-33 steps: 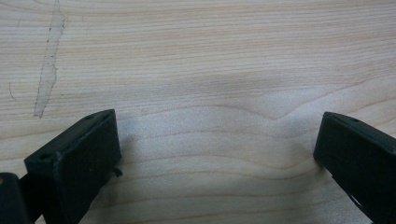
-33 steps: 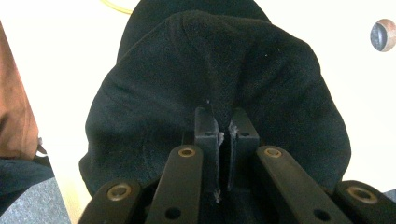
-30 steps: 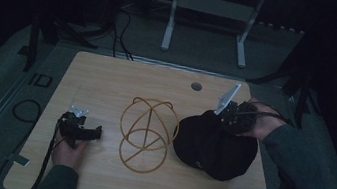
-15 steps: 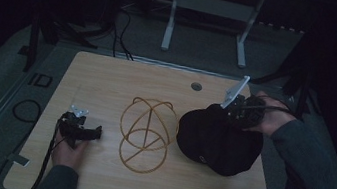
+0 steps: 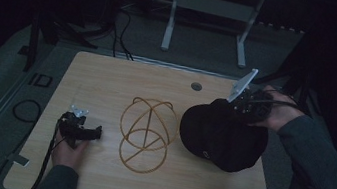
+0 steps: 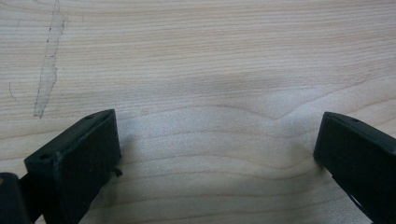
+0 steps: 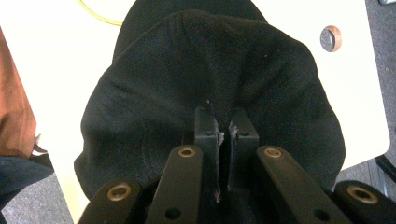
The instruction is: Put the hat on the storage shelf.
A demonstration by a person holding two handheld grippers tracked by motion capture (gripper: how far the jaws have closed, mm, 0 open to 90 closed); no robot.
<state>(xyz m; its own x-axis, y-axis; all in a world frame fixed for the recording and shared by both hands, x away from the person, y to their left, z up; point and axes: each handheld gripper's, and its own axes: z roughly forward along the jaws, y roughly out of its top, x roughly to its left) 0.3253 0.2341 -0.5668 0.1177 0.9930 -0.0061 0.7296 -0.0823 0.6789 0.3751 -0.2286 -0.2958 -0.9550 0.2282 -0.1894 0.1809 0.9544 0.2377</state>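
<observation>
A black cap (image 5: 223, 135) hangs at the right of the wooden table (image 5: 108, 78), its far edge pinched up by my right gripper (image 5: 238, 107). In the right gripper view the two jaws stand pressed together on a fold of the cap (image 7: 205, 84) at the right gripper (image 7: 225, 122). A yellow wire cap stand (image 5: 144, 131) sits at the table's middle, left of the cap. My left gripper (image 5: 95, 133) rests on the table at the front left, held by a hand. Its jaws stand wide apart over bare wood, the left gripper (image 6: 217, 140) holding nothing.
A round cable hole (image 5: 196, 86) lies in the table's far right part. A metal frame stand (image 5: 209, 9) is on the floor beyond the table. Cables (image 5: 28, 109) trail off the left edge. A scuff mark (image 6: 46, 65) shows on the wood.
My right gripper has risen with the cap, lifting its far edge off the table. The left gripper has not moved.
</observation>
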